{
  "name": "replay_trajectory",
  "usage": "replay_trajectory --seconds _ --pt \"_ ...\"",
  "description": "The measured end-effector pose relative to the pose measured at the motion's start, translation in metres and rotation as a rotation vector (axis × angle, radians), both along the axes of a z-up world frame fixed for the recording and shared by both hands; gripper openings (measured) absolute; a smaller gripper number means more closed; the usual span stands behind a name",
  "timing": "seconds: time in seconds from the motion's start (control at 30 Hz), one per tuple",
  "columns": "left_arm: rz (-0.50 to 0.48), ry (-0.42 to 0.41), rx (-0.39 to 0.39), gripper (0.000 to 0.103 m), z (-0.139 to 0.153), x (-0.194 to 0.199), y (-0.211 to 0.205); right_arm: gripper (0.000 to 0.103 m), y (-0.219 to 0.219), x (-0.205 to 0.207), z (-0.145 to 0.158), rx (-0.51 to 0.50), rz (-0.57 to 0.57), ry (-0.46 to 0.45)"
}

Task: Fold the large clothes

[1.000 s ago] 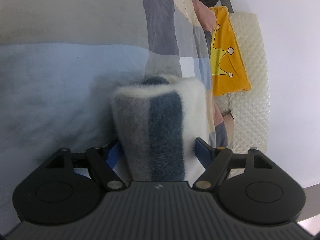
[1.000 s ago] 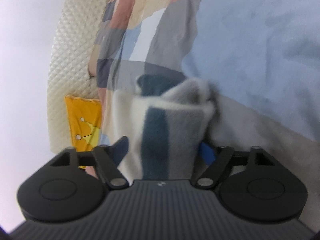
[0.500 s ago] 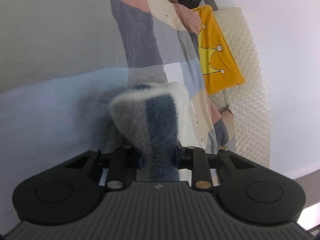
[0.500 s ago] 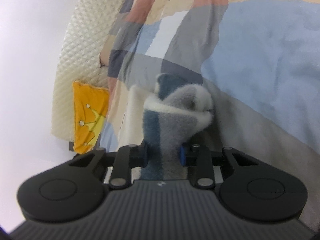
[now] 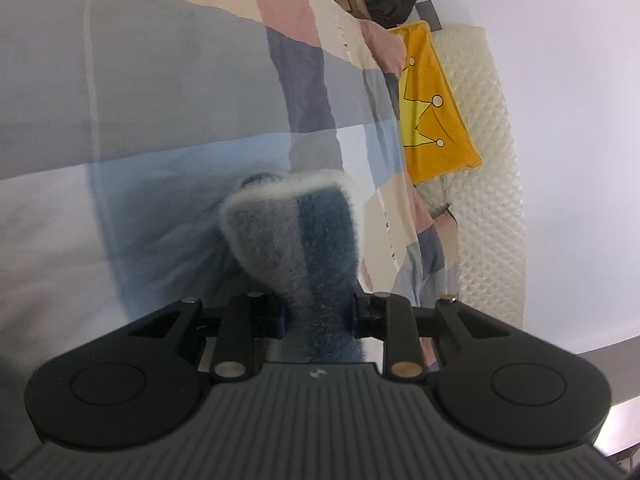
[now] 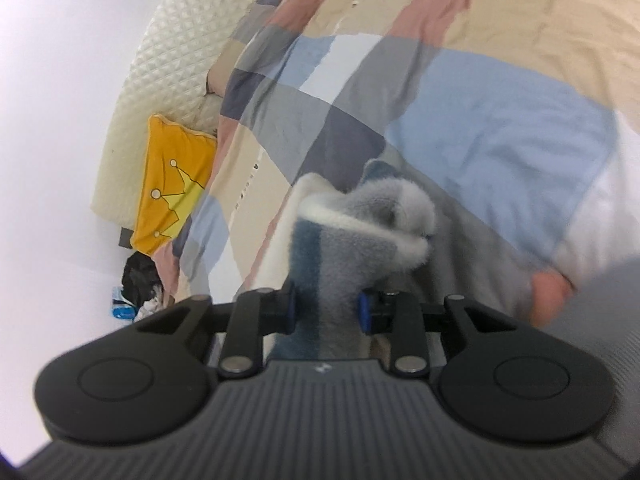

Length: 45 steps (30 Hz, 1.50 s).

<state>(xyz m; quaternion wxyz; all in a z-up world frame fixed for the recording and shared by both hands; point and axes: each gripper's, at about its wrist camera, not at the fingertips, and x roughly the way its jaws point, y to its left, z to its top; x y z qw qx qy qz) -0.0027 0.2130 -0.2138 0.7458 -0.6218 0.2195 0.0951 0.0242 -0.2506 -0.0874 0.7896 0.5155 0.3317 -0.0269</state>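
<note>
Fleece garment (image 5: 304, 240), fuzzy with cream, grey and dark blue stripes, was bunched and pinched at two places, raised off the patchwork bed cover (image 5: 160, 92). The left gripper (image 5: 320, 316) had its jaws drawn narrow onto one bunch of the fabric, and the right gripper (image 6: 326, 312) was clamped likewise on another bunch, blue pads pressing both sides. Judging by this, the step in hand was lifting a grasped edge to carry it over for a fold; the next move would call for both grippers to travel together and keep the edge level, so the thick pile would not slip or twist. Beyond the cover lay a yellow crown cushion (image 5: 432, 108) against a quilted cream headboard (image 5: 488, 200), with a pale wall (image 5: 560, 60) behind.
</note>
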Motion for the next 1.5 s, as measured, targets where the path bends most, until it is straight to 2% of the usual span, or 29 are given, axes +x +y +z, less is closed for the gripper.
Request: replay_trajectory --seconds 0.07,0.23,0.6,0.8,1.07,1.2,1.4,1.5 --pt "-0.006 0.017 -0.007 0.031 0.002 -0.003 0.0 0.032 -0.004 -0.005 -0.001 0.03 -0.018 0.029" --pt "-0.008 0.058 -0.039 0.032 0.01 0.017 0.006 0.032 -0.006 0.016 -0.005 0.107 -0.059 0.107" --pt "-0.027 0.123 -0.09 0.035 0.034 0.106 0.025 0.037 -0.004 0.092 0.002 0.175 -0.132 0.213" --pt "-0.037 0.159 -0.083 0.037 0.028 0.164 0.029 0.043 -0.002 0.133 -0.011 0.171 -0.166 0.249" --pt "-0.069 0.189 -0.083 0.037 -0.002 0.231 0.042 0.045 -0.006 0.178 -0.038 0.182 -0.17 0.27" --pt "-0.087 0.193 -0.104 0.038 -0.017 0.256 0.049 0.045 -0.008 0.194 -0.05 0.185 -0.168 0.277" --pt "-0.119 0.191 -0.087 0.04 -0.024 0.278 0.051 0.045 -0.01 0.207 -0.055 0.178 -0.16 0.27" --pt "-0.159 0.169 -0.061 0.05 -0.019 0.281 0.052 0.049 -0.008 0.207 -0.054 0.181 -0.155 0.257"
